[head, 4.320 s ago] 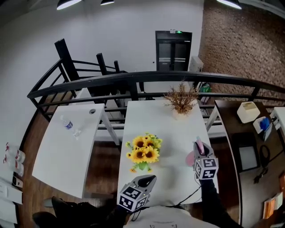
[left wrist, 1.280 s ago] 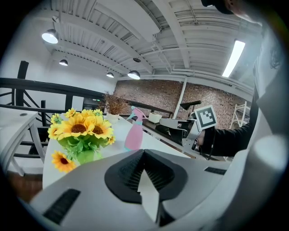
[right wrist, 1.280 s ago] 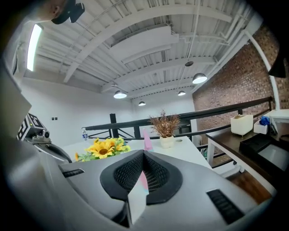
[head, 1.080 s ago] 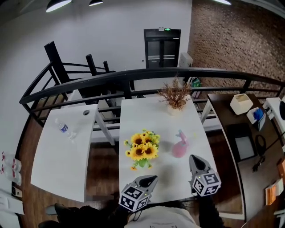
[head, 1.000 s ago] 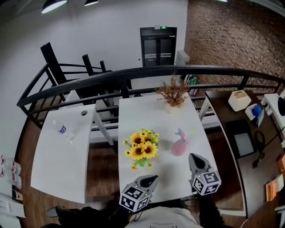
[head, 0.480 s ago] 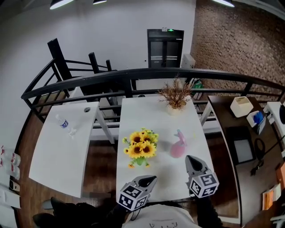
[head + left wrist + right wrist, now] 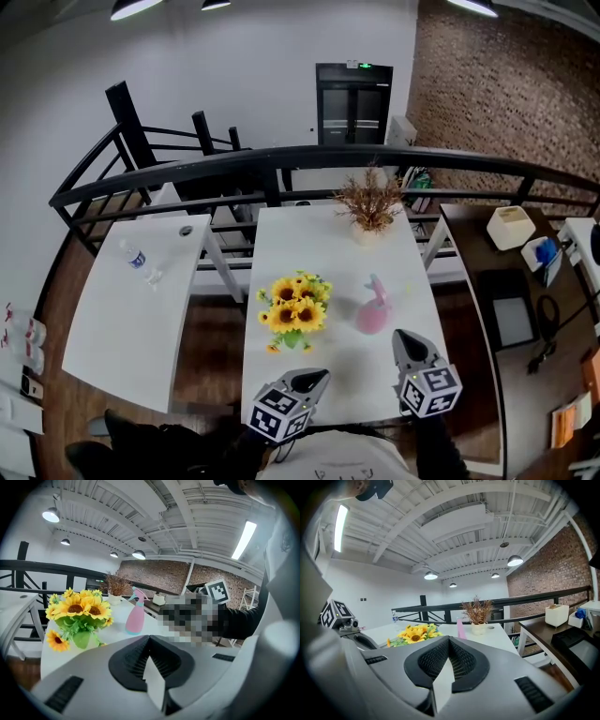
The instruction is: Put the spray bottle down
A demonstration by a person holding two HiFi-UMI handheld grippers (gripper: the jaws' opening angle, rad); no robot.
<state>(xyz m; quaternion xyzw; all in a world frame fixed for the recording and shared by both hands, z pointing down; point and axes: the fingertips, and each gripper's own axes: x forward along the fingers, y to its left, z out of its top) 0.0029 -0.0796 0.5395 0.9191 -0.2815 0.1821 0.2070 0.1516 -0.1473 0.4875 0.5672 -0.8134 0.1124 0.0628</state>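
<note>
The pink spray bottle (image 7: 372, 308) stands upright on the white table (image 7: 328, 246), free of both grippers, to the right of the sunflowers. My right gripper (image 7: 402, 336) is shut and empty, a little nearer than the bottle and off to its right. The left gripper (image 7: 319, 376) is also shut with nothing in it, near the table's front edge below the flowers. In the left gripper view the bottle (image 7: 135, 616) rises ahead beyond the closed jaws. Only a pink sliver of the bottle (image 7: 461, 628) shows above the jaws in the right gripper view.
A bunch of sunflowers (image 7: 292, 312) stands mid-table, left of the bottle. A dried plant in a white pot (image 7: 370, 212) sits at the far end. A second white table (image 7: 131, 309) with a water bottle (image 7: 138, 261) is on the left, a black railing (image 7: 309, 164) behind, a dark desk (image 7: 506, 281) on the right.
Four seconds ago my right gripper held the bottle near the table's right edge; it now stands released farther in, with the gripper drawn back. Over the last second nothing has moved.
</note>
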